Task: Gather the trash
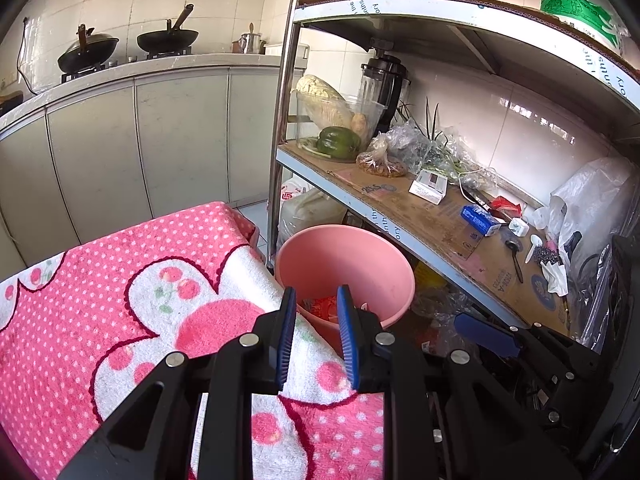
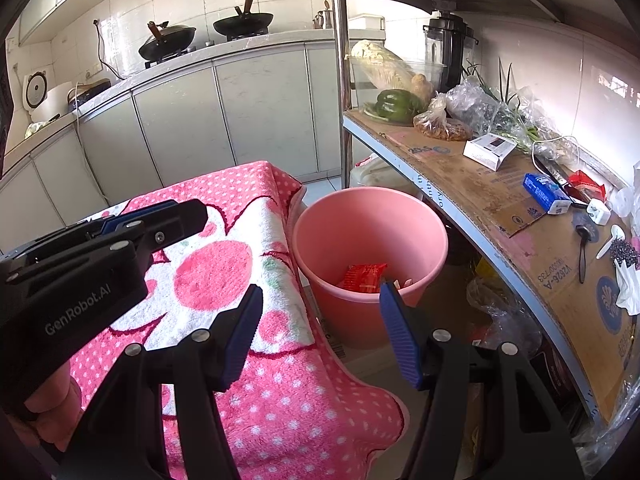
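From where I stand, part of the collecting looks done: a red wrapper already lies at the bottom of the pink bucket, with a pale scrap just beside it at its 3 o'clock. The bucket stands on the floor between the towel-covered surface and the metal shelf.

More seems left. On the shelf's cardboard lining, at about 2 o'clock from the bucket, lie likely candidates: a crumpled red packet, a blue box, a white box and a wad of white tissue. Which of these counts as trash I can only guess.

The other container, a clear tub at the shelf's far end, holds a cabbage, a green pepper and what may be a potato, so food, not rubbish.

The left gripper hovers over the towel's edge, jaws narrowly parted with nothing between them. The right gripper has its jaws spread wide and empty, aimed at the bucket's near rim.
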The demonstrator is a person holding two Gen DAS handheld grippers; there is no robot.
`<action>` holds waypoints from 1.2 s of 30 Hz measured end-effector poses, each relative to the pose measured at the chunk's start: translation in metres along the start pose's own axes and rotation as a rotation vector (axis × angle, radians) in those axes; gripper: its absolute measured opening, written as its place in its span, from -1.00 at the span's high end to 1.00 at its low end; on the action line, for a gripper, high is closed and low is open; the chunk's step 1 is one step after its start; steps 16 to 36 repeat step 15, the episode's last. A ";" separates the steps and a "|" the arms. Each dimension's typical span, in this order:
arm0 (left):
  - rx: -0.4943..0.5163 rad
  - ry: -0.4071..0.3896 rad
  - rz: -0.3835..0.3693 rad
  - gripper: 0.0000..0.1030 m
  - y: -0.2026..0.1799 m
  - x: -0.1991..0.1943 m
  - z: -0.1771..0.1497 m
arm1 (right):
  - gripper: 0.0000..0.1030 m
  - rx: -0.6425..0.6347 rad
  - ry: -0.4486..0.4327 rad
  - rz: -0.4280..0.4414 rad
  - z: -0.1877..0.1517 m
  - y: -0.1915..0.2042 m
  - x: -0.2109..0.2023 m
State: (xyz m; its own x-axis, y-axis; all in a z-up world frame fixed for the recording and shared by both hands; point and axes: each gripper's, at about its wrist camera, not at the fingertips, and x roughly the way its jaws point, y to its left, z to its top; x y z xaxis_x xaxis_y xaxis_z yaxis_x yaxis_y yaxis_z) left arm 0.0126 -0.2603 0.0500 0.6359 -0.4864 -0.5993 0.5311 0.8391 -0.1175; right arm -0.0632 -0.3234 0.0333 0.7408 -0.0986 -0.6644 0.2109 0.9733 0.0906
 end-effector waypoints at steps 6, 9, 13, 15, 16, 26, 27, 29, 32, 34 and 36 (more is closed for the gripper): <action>0.001 -0.006 0.000 0.61 0.000 0.000 0.000 | -0.19 0.000 0.000 0.000 0.000 0.000 0.000; 0.002 0.000 0.001 0.61 0.001 0.002 -0.001 | -0.19 -0.002 0.002 0.000 -0.001 0.000 0.001; 0.002 0.004 0.001 0.61 0.002 0.004 -0.002 | -0.19 -0.002 0.005 0.000 -0.001 0.000 0.003; -0.003 0.005 -0.001 0.61 0.003 0.004 -0.002 | -0.19 -0.004 0.007 0.000 -0.001 0.000 0.004; -0.003 0.005 -0.001 0.61 0.003 0.004 -0.002 | -0.19 -0.004 0.007 0.000 -0.001 0.000 0.004; -0.003 0.005 -0.001 0.61 0.003 0.004 -0.002 | -0.19 -0.004 0.007 0.000 -0.001 0.000 0.004; -0.003 0.005 -0.001 0.61 0.003 0.004 -0.002 | -0.19 -0.004 0.007 0.000 -0.001 0.000 0.004; -0.003 0.005 -0.001 0.61 0.003 0.004 -0.002 | -0.19 -0.004 0.007 0.000 -0.001 0.000 0.004; -0.003 0.005 -0.001 0.61 0.003 0.004 -0.002 | -0.19 -0.004 0.007 0.000 -0.001 0.000 0.004; -0.003 0.005 -0.001 0.61 0.003 0.004 -0.002 | -0.19 -0.004 0.007 0.000 -0.001 0.000 0.004; -0.003 0.005 -0.001 0.61 0.003 0.004 -0.002 | -0.19 -0.004 0.007 0.000 -0.001 0.000 0.004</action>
